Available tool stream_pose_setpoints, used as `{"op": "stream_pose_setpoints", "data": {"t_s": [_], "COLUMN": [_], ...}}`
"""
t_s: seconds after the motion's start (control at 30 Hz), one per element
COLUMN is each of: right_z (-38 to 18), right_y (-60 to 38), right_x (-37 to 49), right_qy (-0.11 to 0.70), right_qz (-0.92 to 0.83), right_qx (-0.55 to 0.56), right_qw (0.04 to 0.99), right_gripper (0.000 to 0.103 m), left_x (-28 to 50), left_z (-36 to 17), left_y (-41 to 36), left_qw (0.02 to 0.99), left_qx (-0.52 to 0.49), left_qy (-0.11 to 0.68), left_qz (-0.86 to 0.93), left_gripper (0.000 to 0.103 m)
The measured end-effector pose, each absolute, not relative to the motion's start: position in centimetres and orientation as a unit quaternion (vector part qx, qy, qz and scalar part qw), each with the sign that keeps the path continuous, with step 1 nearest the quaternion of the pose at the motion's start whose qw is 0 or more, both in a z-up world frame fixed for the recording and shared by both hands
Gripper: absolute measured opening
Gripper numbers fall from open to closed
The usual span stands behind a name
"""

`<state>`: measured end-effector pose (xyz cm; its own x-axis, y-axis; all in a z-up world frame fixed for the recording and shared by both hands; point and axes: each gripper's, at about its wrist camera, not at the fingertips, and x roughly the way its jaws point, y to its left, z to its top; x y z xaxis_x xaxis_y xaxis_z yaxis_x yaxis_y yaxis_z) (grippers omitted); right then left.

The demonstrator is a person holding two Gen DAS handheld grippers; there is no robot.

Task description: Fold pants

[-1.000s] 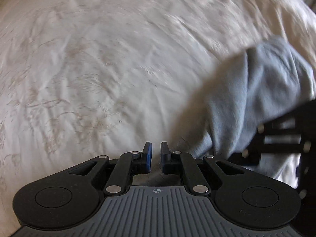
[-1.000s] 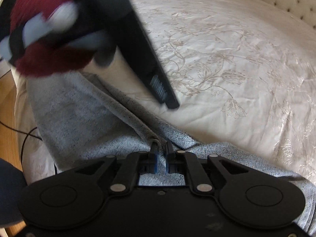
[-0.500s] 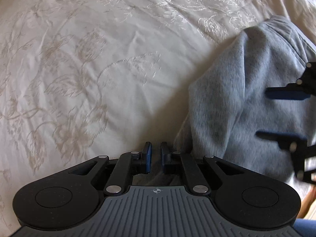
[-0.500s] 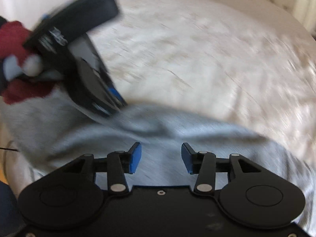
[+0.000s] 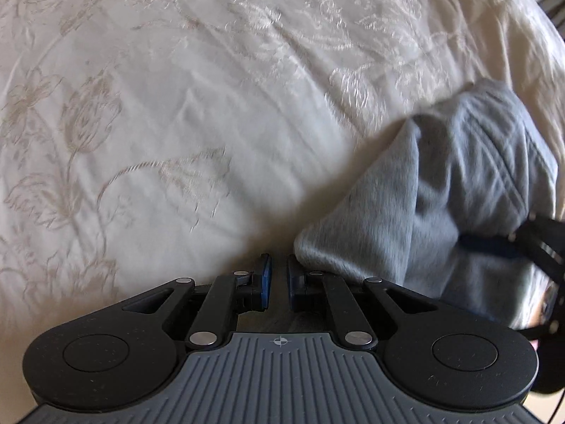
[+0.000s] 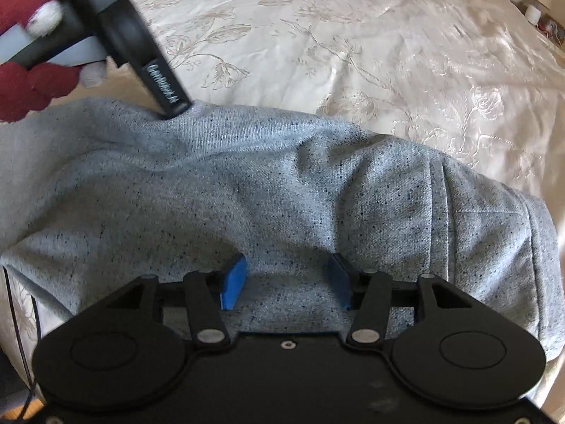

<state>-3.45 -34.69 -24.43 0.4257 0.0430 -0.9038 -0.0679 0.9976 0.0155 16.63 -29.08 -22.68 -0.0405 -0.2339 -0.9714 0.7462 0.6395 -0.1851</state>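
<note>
My right gripper (image 6: pixel 286 281) is opening its jaws over the grey pants (image 6: pixel 282 194), letting the cloth rest on the bed cover (image 6: pixel 353 53). My left gripper (image 5: pixel 276 281) is pinched nearly shut at the pants' edge, maybe to keep the fold straight.

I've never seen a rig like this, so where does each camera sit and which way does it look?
Left wrist: on the left gripper, looking steeply down at the embroidered bedspread; its near-shut fingers show, grey pants to the right.
Right wrist: on the right gripper, jaws opening above the pants; a red glove shows.
Shared: pants, bedspread, each other's gripper.
</note>
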Motion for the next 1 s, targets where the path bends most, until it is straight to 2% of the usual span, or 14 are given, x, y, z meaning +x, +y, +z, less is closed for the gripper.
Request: {"op": "stream_pose_setpoints", "data": {"t_s": [0.23, 0.43, 0.73, 1.0], "right_z": [-24.7, -24.5, -20.0, -19.7], "right_y": [-34.8, -35.3, -38.1, -37.8], "right_x": [-3.4, -3.3, -1.2, 4.7], "right_qy": [0.534, 0.534, 0.466, 0.462], "right_qz": [0.030, 0.028, 0.034, 0.153], "right_qx": [0.002, 0.016, 0.035, 0.008], "right_qw": [0.845, 0.845, 0.884, 0.874], "right_gripper": [0.059, 0.059, 0.056, 0.056], "left_x": [17.2, 15.7, 12.9, 10.8], "left_z": [-22.0, -18.1, -15.9, -17.5], "left_y": [-30.9, -30.2, -26.7, -23.3], "left_qw": [0.668, 0.666, 0.688, 0.683], "left_qx": [0.166, 0.114, 0.108, 0.122], "left_qy": [0.609, 0.577, 0.563, 0.595], "left_qz": [-0.394, -0.458, -0.444, -0.406], "left_gripper": [0.009, 0.010, 0.010, 0.010]}}
